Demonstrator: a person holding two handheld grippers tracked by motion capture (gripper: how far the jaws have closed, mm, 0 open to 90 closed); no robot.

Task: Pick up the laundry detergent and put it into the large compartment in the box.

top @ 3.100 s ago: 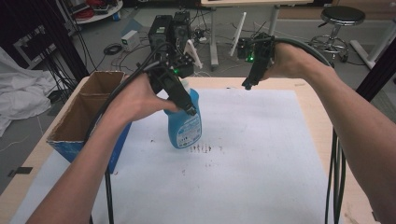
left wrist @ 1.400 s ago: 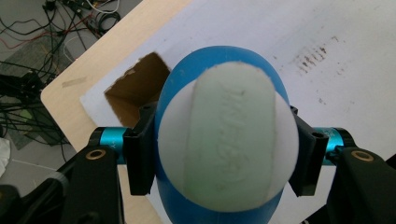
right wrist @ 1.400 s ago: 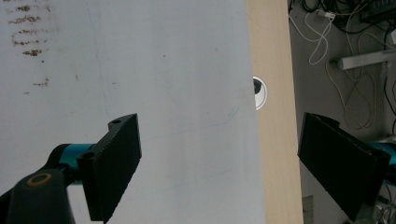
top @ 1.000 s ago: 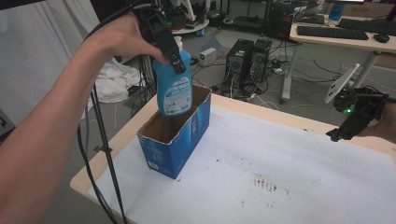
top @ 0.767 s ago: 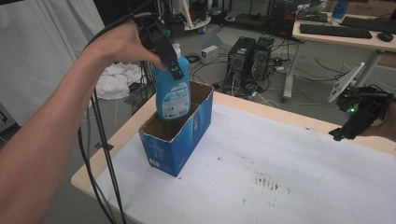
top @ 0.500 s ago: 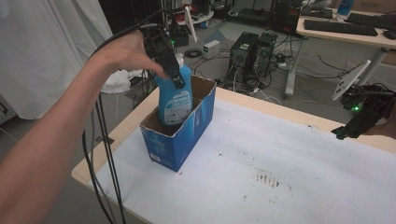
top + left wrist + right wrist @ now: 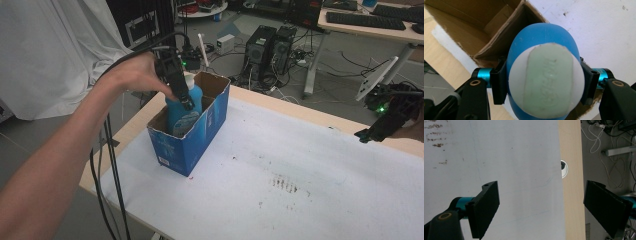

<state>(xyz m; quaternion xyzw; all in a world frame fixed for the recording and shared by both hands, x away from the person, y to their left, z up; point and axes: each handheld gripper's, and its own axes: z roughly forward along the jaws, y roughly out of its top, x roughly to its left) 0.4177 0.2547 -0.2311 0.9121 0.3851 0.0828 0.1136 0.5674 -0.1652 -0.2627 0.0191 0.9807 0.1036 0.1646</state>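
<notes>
Now the left gripper (image 7: 176, 86), clamping the blue bottle (image 7: 183, 111) by its neck, is lowering it into the cardboard box (image 7: 197, 135), likely needing release next, while the right gripper (image 7: 541, 205) is hovering wide apart.

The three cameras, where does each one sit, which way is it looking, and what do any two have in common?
High view: above the person's side, looking forward and down at the table; forearm and both hand-held grippers show.
Left gripper view: rides the left hand-held gripper, looking down on the blue bottle; its jaws clamp the bottle.
Right gripper view: rides the right hand-held gripper, looking down at the table edge; jaws apart.
Shared: high and left gripper views show the bottle in the cardboard box.
</notes>
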